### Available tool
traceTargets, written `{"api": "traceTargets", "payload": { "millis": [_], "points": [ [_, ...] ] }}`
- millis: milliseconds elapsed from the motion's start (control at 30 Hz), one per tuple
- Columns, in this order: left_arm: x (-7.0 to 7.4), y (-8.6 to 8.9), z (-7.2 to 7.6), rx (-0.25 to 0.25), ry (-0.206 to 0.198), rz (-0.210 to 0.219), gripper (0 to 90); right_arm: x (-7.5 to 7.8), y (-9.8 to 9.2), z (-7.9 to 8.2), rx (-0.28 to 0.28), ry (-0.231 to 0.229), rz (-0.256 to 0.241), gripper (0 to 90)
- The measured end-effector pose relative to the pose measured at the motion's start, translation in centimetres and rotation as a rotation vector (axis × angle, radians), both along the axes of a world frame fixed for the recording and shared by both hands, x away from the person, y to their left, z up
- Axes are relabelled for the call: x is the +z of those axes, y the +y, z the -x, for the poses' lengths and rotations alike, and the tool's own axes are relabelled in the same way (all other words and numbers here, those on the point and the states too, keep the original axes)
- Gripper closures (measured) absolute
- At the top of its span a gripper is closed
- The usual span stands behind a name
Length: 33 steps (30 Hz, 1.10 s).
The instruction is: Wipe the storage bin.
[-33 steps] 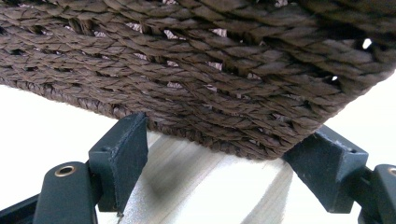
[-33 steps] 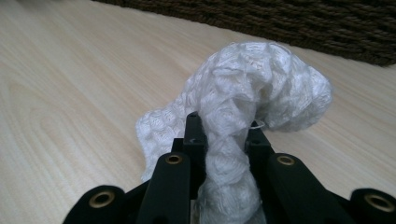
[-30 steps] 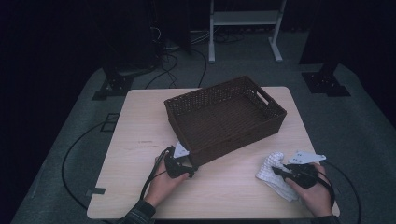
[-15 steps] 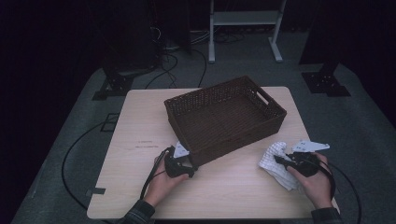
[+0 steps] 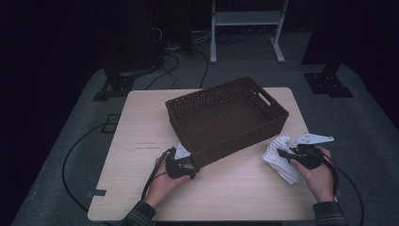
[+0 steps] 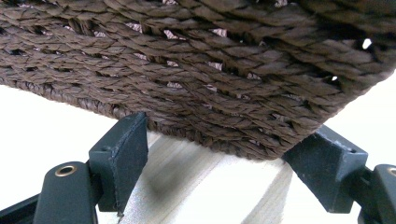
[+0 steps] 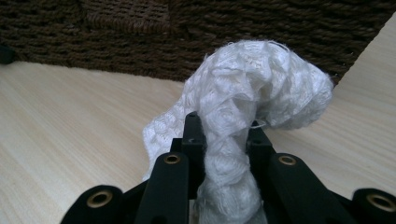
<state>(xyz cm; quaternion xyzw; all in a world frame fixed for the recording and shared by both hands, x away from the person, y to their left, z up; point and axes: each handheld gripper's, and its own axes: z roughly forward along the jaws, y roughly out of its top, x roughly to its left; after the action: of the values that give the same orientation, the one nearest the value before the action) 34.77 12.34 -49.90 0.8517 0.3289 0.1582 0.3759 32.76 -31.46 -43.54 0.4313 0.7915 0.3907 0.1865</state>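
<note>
A dark brown woven basket [image 5: 226, 115] stands in the middle of the light wooden table [image 5: 141, 127]. My left gripper [image 5: 187, 162] rests at the basket's near left corner. In the left gripper view its jaws stand wide open [image 6: 227, 130], with the basket's woven corner [image 6: 210, 70] just beyond them and nothing held. At the right, my right gripper [image 5: 283, 152] is shut on a white knitted cloth [image 5: 282, 165], raising a bunched fold [image 7: 261, 84] off the table in front of the basket wall [image 7: 140, 32]. The right gripper's jaws [image 7: 224, 128] pinch the cloth tightly.
The basket's inside looks empty in the high view. Black cables [image 5: 70, 160] trail from both grippers over the table edges to the grey floor. A white metal stand [image 5: 244, 19] and dark equipment bases sit beyond the table's far edge.
My right gripper has moved forward, toward the basket, dragging and bunching the white cloth with it. The left gripper has stayed at the basket's corner.
</note>
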Motion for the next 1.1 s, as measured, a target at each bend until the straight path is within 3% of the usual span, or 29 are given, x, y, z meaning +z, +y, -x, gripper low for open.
{"api": "traceTargets", "payload": {
  "millis": [767, 1100],
  "points": [
    [0.0, 0.0, 0.0, 0.0, 0.0, 0.0, 21.9, 1.9, -2.2, -4.0, -0.104, -0.05, -0.029, 75.6],
    [0.0, 0.0, 0.0, 0.0, 0.0, 0.0, 22.0, 2.4, -2.8, -5.4, -0.144, -0.046, -0.036, 75.6]
  ]
}}
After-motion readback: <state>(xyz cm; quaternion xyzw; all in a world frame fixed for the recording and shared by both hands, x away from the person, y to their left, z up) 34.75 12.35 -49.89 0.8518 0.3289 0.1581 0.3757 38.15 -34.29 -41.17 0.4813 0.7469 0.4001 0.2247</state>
